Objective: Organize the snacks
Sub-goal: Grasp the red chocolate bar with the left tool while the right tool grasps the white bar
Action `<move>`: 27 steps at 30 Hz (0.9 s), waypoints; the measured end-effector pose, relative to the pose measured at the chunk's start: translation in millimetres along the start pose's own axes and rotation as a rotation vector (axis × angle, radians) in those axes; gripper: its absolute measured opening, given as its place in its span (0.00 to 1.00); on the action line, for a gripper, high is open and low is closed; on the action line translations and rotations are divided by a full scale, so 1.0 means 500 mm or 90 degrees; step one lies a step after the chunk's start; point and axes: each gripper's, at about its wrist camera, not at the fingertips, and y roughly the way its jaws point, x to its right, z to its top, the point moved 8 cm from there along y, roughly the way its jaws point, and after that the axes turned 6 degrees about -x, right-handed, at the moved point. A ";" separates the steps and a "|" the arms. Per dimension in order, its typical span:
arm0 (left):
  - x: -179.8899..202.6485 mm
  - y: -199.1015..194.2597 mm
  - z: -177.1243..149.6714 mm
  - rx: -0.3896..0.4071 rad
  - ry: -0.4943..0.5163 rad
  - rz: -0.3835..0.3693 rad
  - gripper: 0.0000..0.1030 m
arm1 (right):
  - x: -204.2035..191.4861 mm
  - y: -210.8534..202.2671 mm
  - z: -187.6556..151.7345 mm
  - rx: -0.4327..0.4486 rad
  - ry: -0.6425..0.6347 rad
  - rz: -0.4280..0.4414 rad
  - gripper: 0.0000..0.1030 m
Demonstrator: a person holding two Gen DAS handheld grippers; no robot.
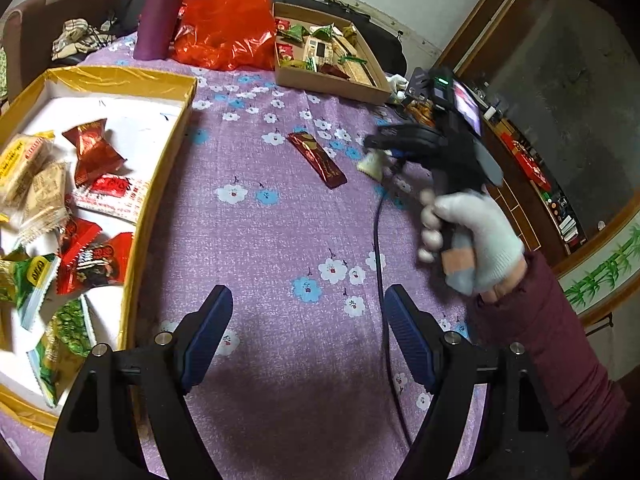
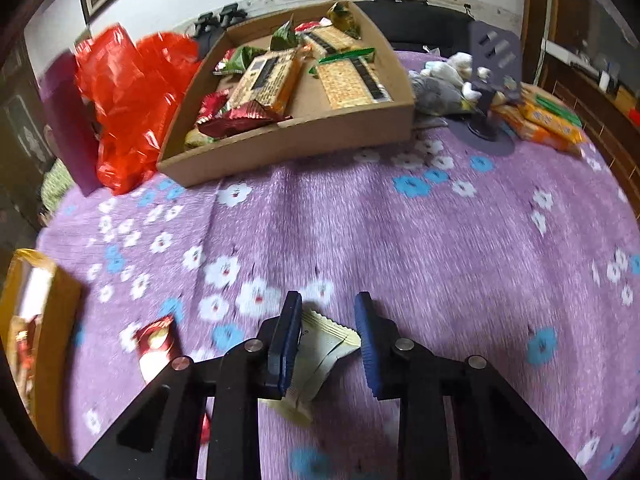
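Observation:
A pale cream snack packet lies on the purple flowered cloth between the fingers of my right gripper, which is shut on it. In the left wrist view the same packet sits at the tip of the right gripper, held by a hand in a white glove. A dark red stick packet lies just left of it, seen also as a red stick packet in the right wrist view. My left gripper hovers open over bare cloth, with nothing between its fingers.
A gold-edged box with several snacks stands at the left. A cardboard tray of snacks stands at the back, beside a red plastic bag and a purple tube. A dark cable crosses the cloth. Orange packets lie back right.

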 end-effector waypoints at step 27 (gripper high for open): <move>0.000 0.063 0.124 0.014 -0.013 0.100 0.76 | -0.112 -0.027 -0.128 -0.016 -0.121 0.067 0.20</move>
